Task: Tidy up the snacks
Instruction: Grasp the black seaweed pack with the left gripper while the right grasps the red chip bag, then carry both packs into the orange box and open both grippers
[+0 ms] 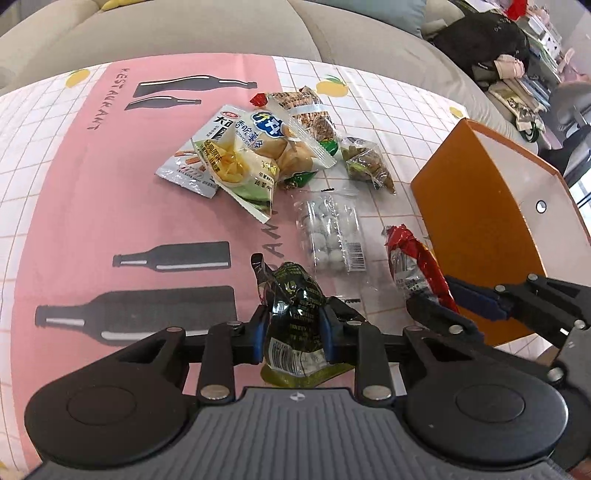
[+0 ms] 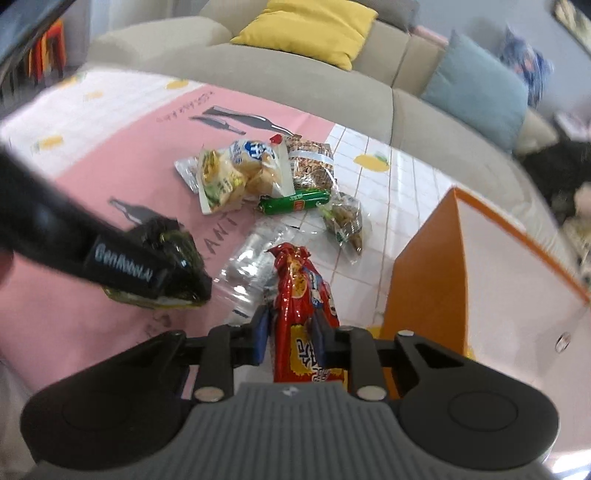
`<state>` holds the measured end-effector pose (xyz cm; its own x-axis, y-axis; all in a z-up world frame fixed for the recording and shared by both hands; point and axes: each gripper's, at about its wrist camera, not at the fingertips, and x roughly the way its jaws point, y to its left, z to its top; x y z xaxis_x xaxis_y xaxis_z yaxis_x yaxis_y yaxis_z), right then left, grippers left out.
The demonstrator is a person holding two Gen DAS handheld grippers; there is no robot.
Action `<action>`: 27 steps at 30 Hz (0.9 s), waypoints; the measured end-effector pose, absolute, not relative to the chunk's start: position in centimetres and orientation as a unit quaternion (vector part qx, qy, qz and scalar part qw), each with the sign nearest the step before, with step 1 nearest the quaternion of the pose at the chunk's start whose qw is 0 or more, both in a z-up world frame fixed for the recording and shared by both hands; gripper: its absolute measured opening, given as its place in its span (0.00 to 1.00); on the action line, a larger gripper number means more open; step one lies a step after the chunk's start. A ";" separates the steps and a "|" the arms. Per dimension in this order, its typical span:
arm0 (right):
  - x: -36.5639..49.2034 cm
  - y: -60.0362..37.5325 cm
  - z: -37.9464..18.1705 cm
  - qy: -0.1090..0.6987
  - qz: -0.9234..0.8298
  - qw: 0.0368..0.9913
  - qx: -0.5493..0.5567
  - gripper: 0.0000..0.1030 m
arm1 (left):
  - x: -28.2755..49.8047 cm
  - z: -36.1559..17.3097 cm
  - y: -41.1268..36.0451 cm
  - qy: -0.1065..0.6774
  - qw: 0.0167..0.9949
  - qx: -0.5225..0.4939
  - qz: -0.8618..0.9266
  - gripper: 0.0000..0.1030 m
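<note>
1. Right now your left gripper [image 1: 293, 325] has its blue pads clamped narrowly on a dark green, glossy snack packet [image 1: 291, 295], which sits between the fingers with its crimped top pointing away from you.
2. Your right gripper [image 2: 291, 325] is pinched tight on a red snack packet [image 2: 303, 291]; the packet stands up between the pads, its twisted end on top.
3. Just to your right stands the orange box [image 1: 476, 229] with its white inside open toward you; the red packet is near its front corner.
4. Between the two grippers a clear pack of white round candies [image 1: 332, 232] lies flat on the pink and white-grid tablecloth [image 1: 74, 184].
5. Farther off, a loose pile holds a potato-stick bag [image 1: 236, 162], a clear bag of pale puffs [image 1: 288, 140], a brown grain snack pack [image 1: 310, 110] and a small nut pouch [image 1: 365, 162].
6. A green sausage-shaped stick [image 2: 293, 201] lies against that pile, seen from the right wrist.
7. Beyond the table runs a beige sofa [image 2: 295, 85] with a yellow cushion [image 2: 310, 29].
</note>
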<state>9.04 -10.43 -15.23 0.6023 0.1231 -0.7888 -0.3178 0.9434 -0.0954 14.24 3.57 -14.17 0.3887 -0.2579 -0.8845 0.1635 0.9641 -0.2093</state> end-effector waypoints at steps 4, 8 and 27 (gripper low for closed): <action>9.1 -12.1 -14.0 0.449 0.134 0.883 -0.033 0.21 | 13.5 -13.6 3.6 0.535 0.833 -0.057 -0.125 0.29; 8.5 -12.8 -12.7 0.451 0.145 0.881 0.009 0.20 | 12.8 -12.8 3.4 0.527 0.838 -0.062 -0.128 0.28; 6.9 -17.8 -4.9 0.390 0.166 0.904 0.058 0.16 | 11.5 -5.4 0.7 0.464 0.868 -0.071 -0.158 0.25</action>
